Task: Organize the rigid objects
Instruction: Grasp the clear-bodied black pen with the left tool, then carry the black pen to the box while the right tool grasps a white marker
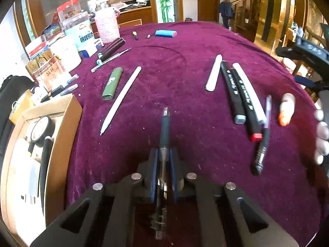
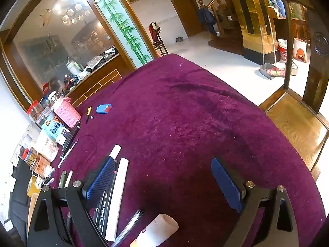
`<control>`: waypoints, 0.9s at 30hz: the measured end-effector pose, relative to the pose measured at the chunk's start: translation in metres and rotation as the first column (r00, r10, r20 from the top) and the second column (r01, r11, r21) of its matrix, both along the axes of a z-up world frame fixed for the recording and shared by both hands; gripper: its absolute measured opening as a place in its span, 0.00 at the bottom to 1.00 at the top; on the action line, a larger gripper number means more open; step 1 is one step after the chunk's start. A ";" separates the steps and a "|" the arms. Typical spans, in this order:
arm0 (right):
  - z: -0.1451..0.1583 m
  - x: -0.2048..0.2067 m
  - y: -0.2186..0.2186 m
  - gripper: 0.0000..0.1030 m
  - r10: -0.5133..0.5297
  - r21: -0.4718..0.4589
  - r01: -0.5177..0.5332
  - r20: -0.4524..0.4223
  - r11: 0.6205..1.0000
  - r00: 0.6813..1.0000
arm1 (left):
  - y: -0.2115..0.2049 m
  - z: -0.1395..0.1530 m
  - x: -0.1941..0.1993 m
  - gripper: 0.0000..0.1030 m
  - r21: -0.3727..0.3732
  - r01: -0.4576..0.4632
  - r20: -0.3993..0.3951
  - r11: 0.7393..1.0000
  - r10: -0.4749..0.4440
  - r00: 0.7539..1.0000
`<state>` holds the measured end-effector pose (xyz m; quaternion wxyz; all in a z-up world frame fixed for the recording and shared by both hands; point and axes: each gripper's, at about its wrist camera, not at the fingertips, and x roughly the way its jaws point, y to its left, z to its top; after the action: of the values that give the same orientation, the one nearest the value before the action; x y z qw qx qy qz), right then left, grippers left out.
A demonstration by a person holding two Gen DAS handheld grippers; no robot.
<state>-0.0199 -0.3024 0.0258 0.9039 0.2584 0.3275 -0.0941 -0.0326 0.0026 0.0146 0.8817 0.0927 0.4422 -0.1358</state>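
Gripping a dark-grip pen [image 1: 165, 127] along its barrel, the left tongs [image 1: 163, 154] sit clenched on it in the left wrist view, the pen's clear tip pointing away over the purple table [image 1: 174, 72]. Left of that pen lie a slim white pen [image 1: 121, 99] and a green lighter [image 1: 112, 83]; further left, a cardboard box [image 1: 67, 111] holds dark items. Right of the held pen lies a row: a white stick [image 1: 214, 72], 2 black markers [image 1: 236, 94], a white tube [image 1: 248, 90], a clear pen [image 1: 263, 133] and a white-and-orange bottle [image 1: 286, 109]. In the right wrist view, the right tongs [image 2: 164, 185] stand released, their blue pads [image 2: 227, 185] wide apart above the table [image 2: 185, 123], nothing between them. The markers [image 2: 104, 203], the tube [image 2: 118, 195], the clear pen [image 2: 129, 224] and the bottle [image 2: 158, 230] lie just beside the left pad.
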 end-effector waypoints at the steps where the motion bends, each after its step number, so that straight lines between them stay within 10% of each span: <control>1: -0.001 0.001 -0.001 0.94 0.002 0.002 -0.002 -0.003 1.000 1.000 | 0.003 0.002 -0.003 0.10 -0.037 0.009 -0.007 0.999 -0.009 1.000; 8: -0.003 0.002 0.000 0.94 0.030 0.016 -0.030 0.005 0.999 1.000 | 0.046 0.040 -0.044 0.10 -0.257 0.015 0.000 0.966 -0.015 1.000; 19: -0.006 0.002 0.003 0.94 0.098 0.106 -0.099 0.014 0.989 0.995 | 0.118 0.085 -0.087 0.10 -0.375 -0.049 0.084 0.926 0.087 0.993; 27: 0.023 0.037 0.069 0.95 0.384 0.287 -0.378 0.037 0.880 0.922 | 0.181 0.087 -0.102 0.10 -0.460 -0.134 0.088 0.878 0.195 0.977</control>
<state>0.0172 -0.2338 0.0488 0.8538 0.3169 0.3914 0.1316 -0.1344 0.1840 0.1011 0.9145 -0.1439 0.3459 -0.1530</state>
